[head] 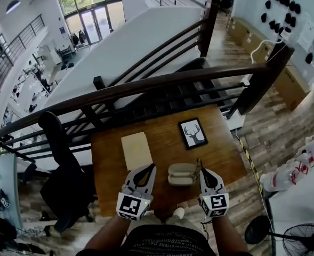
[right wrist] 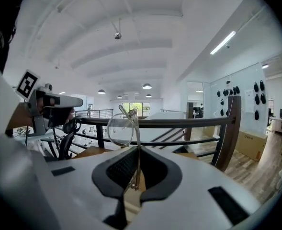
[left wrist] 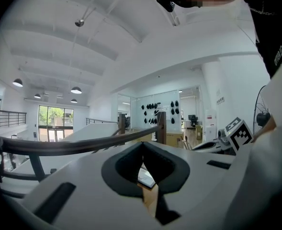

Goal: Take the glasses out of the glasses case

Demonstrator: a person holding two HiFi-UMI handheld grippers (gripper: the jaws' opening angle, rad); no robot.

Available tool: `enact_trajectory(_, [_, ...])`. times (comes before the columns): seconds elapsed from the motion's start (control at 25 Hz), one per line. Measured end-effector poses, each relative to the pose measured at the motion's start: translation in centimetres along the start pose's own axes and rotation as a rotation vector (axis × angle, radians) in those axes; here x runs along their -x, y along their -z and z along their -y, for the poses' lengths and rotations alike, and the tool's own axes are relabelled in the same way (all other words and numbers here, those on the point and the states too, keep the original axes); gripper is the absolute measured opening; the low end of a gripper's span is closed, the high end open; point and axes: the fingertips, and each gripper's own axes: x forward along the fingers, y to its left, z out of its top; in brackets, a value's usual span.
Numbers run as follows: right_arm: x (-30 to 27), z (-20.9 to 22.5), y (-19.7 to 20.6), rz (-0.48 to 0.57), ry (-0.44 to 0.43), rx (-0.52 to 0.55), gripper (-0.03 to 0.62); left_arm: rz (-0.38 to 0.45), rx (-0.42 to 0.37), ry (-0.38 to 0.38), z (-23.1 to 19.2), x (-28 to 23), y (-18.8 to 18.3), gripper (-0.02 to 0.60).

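Glasses (right wrist: 120,130): we find them clamped in the right gripper (head: 203,172), whose jaws are closed on the thin metal frame. In the right gripper view one round clear lens stands above the jaw tips, and the frame runs down edge-on between the pads. We record them as out of the glasses case (head: 182,174) and held above the table (head: 164,137).

The glasses case is pale and rounded. It lies on the wooden table near its front edge, between the two grippers and just beside the right one's tips. In the head view it shows two lobes, consistent with a lid lying open; we cannot tell more at that size.

The left gripper (head: 151,168) has its jaws brought together at the tips, and we see nothing between them in the left gripper view. Through the slit beneath the tips only the tabletop and a framed picture (left wrist: 147,178) show. This gripper hovers to the left of the case, apart from it.

Other items noted: the framed picture, black-edged and showing a deer head, lies toward the table's far right. A pale flat board (head: 136,150) lies ahead of the left gripper. A dark railing (head: 146,84) runs beyond the table's far edge, and a black office chair (head: 66,169) stands at its left.
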Motion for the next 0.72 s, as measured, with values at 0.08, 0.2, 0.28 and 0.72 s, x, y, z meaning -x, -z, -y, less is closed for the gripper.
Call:
enact_trajectory(0.08, [0.6,0.1,-1.5,0.031,0.002,0.012,0.025,0.001,-0.006,0.001,0.0,0.1,-0.3,0.026])
enact_trajectory(0.2, [1.6,-0.1,-4.0,0.076,0.001,0.038,0.025,0.006,-0.012,0.0,0.0,0.2,-0.7,0.026])
enact_trajectory(0.28, [2.2,-0.1,-6.0,0.105,-0.001,0.06,0.025,0.013,-0.01,0.0,0.0,0.1,-1.1,0.026])
enact_trajectory(0.72, [5.7,-0.3,-12.9,0.225,-0.007,0.091,0.025,0.057,-0.03,0.001,0.5,0.9,-3.8,0.026])
